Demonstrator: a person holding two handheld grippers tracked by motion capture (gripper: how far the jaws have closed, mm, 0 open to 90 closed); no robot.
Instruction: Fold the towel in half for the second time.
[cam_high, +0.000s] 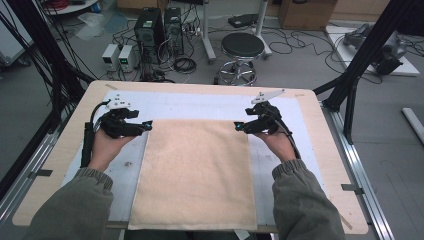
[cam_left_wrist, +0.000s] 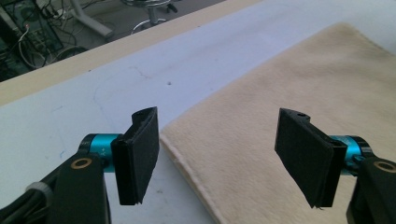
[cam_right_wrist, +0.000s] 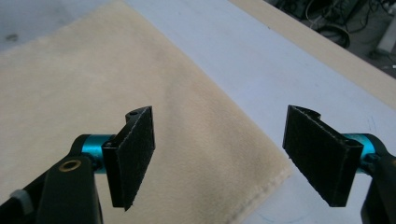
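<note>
Beige cloth (cam_high: 195, 175) flat on tabletop (cam_high: 65, 145); stool (cam_high: 242, 50) at 12 o'clock. Left claw (cam_high: 148, 125) wide, empty, over cloth's 10 o'clock corner; right claw (cam_high: 237, 127) wide, empty, at 2 o'clock corner.

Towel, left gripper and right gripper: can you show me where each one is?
towel (cam_high: 195, 175): high view, middle of the beige cloth.
left gripper (cam_high: 148, 125): high view, between its jaw tips at the towel's far left corner.
right gripper (cam_high: 238, 126): high view, between its jaw tips at the far right corner.
</note>
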